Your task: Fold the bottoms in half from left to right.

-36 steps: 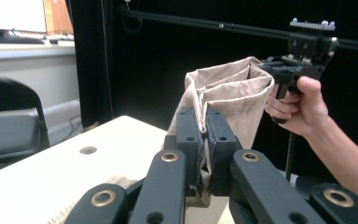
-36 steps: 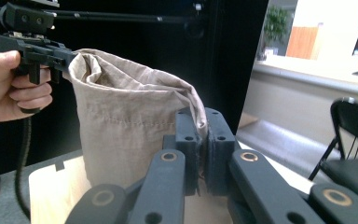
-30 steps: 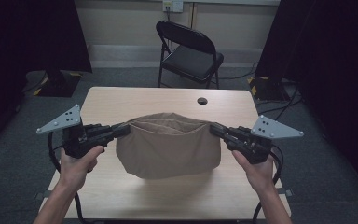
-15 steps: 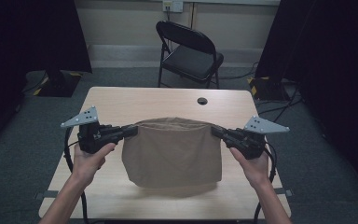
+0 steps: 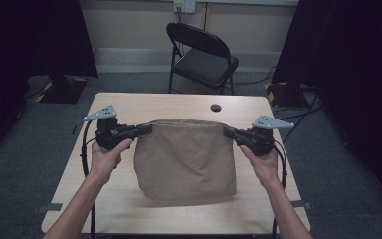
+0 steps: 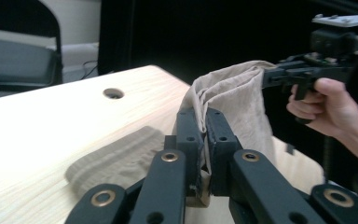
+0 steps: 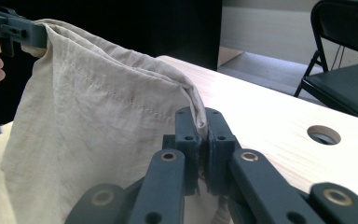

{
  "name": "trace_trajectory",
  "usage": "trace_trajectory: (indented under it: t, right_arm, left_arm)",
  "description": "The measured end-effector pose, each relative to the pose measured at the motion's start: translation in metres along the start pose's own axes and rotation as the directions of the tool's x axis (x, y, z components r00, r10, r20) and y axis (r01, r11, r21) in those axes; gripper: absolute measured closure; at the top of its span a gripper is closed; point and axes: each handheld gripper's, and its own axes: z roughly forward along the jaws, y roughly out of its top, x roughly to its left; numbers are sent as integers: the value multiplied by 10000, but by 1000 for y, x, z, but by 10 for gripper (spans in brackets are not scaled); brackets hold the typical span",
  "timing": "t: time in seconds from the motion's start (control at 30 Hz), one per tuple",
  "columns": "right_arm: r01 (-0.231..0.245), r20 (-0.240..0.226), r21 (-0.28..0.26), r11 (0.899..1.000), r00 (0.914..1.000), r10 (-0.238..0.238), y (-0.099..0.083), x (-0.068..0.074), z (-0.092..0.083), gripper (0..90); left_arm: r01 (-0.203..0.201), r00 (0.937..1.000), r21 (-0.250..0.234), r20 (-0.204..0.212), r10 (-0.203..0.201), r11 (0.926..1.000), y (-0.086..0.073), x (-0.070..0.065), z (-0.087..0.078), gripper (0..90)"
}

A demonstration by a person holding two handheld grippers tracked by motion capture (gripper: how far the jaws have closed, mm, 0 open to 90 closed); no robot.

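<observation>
A beige cloth [image 5: 185,157] hangs stretched between my two grippers over the middle of the wooden table [image 5: 129,104], its lower part lying on the tabletop. My left gripper [image 5: 148,130] is shut on the cloth's upper left corner. My right gripper [image 5: 226,131] is shut on the upper right corner. In the left gripper view the cloth [image 6: 233,100] runs from my jaws across to the other gripper [image 6: 272,77] in the person's hand. In the right gripper view a hemmed edge of the cloth [image 7: 98,121] is pinched between my jaws, and the far gripper [image 7: 28,32] holds the other corner.
A round hole [image 5: 215,107] sits near the table's far edge. A black folding chair [image 5: 204,55] stands beyond the table. Dark curtains hang at both sides of the room, and cables lie on the grey floor at the right.
Both grippers have come down and forward with the cloth held between them. The cloth now hangs longer and its lower part rests on the table.
</observation>
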Motion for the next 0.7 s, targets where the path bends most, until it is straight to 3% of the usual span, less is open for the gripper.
trace_trajectory:
  t: [0.23, 0.3, 0.4, 0.5, 0.6, 0.63, 0.7]
  right_arm:
    - [167, 374, 477, 9987, 9991, -185, -1, -15, 23, 860]
    - [140, 427, 501, 9986, 9990, -161, -1, -20, 28, 860]
    - [-158, 489, 525, 9985, 9987, 132, -5, -29, 35, 859]
    - [-381, 660, 614, 9974, 9972, 340, -12, -41, 47, 857]
    - [-495, 841, 843, 9952, 9956, 424, -17, -48, 57, 855]
    - [-572, 831, 916, 9942, 9953, 496, -19, -51, 60, 845]
    - [-588, 985, 953, 9937, 9939, 494, -21, -54, 62, 804]
  left_arm:
    - [-38, 9985, 367, -539, 57, 9993, 3, 25, 21, 863]
    - [82, 9983, 208, -587, -70, 9998, 2, 31, 24, 863]
    - [218, 9972, 307, -717, -196, 9993, -2, 41, 31, 862]
    - [342, 9979, 314, -567, -324, 9989, -6, 50, 40, 861]
    - [315, 9946, 592, -1010, -254, 9978, -10, 58, 48, 850]
    - [352, 9941, 549, -1044, -293, 9979, -10, 61, 48, 820]
    - [666, 9864, 405, -1533, -597, 9970, -11, 70, 47, 692]
